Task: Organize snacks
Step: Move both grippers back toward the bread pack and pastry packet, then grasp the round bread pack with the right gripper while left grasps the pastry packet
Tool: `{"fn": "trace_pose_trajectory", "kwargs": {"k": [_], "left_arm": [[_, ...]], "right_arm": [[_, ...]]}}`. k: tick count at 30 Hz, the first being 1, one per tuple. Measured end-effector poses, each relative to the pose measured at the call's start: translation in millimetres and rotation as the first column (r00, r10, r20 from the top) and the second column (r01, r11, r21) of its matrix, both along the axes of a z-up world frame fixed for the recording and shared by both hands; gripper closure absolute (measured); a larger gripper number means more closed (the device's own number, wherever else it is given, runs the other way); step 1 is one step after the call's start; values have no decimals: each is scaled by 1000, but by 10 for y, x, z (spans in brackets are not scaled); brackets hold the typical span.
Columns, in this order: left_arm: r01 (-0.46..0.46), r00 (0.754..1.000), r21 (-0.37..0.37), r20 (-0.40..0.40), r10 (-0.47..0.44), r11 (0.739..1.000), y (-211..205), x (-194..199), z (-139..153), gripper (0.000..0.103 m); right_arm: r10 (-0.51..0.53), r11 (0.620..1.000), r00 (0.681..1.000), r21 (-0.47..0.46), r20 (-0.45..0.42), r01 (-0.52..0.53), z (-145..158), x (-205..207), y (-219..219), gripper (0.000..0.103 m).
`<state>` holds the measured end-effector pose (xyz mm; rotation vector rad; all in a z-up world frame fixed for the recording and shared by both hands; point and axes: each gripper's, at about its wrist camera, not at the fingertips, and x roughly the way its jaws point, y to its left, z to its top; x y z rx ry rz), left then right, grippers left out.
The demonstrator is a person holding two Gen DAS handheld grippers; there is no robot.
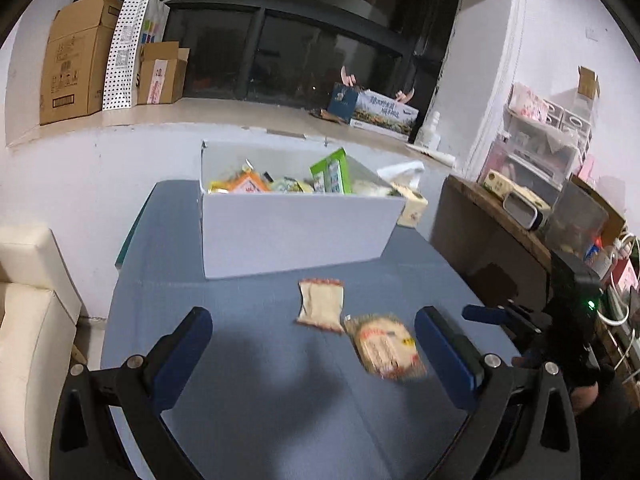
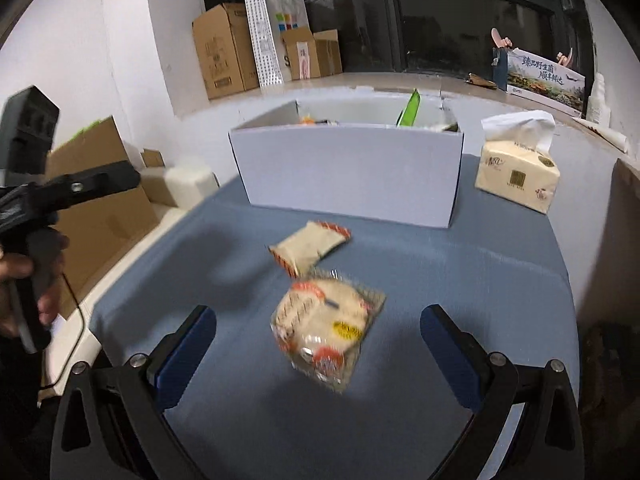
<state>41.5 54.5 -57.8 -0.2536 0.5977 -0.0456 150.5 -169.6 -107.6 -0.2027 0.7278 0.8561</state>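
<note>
Hovering wide-open, empty, my right claw [image 2: 318,344] frames clear crinkly round-cracker packet, orange-red print, yellow spot [image 2: 328,330], frame centre; left claw [image 1: 314,340] equally splayed, empty.

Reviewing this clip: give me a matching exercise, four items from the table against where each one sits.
Items:
1. tissue pack
2. green carton
3. round clear-wrapped snack
4. beige red-edged packet

Places:
A. standing inside the white box
B. in front of the open right gripper
C. right of the box
D. between box and round snack

Pairs: 1-C, 2-A, 3-B, 4-D
</note>
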Motion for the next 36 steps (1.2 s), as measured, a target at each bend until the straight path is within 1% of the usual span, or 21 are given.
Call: {"fn": "trace_pose_trajectory", "kwargs": {"k": [5,8,10,14,15,18,19,20,21,22,25,28,32,35,36], "left_arm": [[0,1000,-2,-15,0,1000,-30,-16,-41,0],[-1,1000,-6,-29,1,1000,-21,7,-85,0],[-2,999,-10,-36,2,1000,-2,26,-106,0],[-2,999,-13,-49,1,1000,-6,47,-156,0],[-1,999,-13,-52,0,1000,-8,53,-168,0],[1,998,-12,-62,-2,1000,-12,86,-200,0],[2,998,-11,-65,-3,1000,-12,93,-214,0],[1,998,-10,-70,-1,1000,-13,107,-234,0],[-1,997,-10,-74,0,1000,-12,118,-248,0],[0,997,-11,-81,-1,1000,-11,137,-266,0],[17,995,-5,-100,-18,1000,-64,202,-320,0],[55,990,14,-130,-52,998,-149,365,-383,0],[125,978,44,-172,-116,991,-322,707,-491,0],[157,964,83,-229,-134,984,-442,1066,-642,0],[170,958,83,-249,-144,982,-468,1200,-705,0]], "right_arm": [[-15,998,999,-56,-52,12,-166,78,118,0],[-31,995,995,-101,-99,21,-295,182,269,0],[-37,991,993,-129,-115,22,-358,214,376,0],[-72,980,991,-193,-117,49,-465,284,589,0],[-93,973,989,-222,-117,65,-501,307,646,0],[-107,964,986,-256,-130,71,-574,345,706,0],[-106,960,988,-272,-116,71,-589,334,712,1],[-100,958,990,-277,-103,68,-585,315,716,7],[-100,954,992,-289,-72,75,-574,291,712,19],[-81,961,993,-270,-81,57,-554,277,681,23],[-93,970,992,-232,-90,70,-501,270,545,23],[-118,982,989,-159,-90,103,-354,260,334,23],[-170,982,984,-92,-58,165,-110,232,13,23],[-214,976,976,-42,-33,213,74,182,-184,23],[-223,975,975,-27,-24,222,135,153,-267,23]]}}
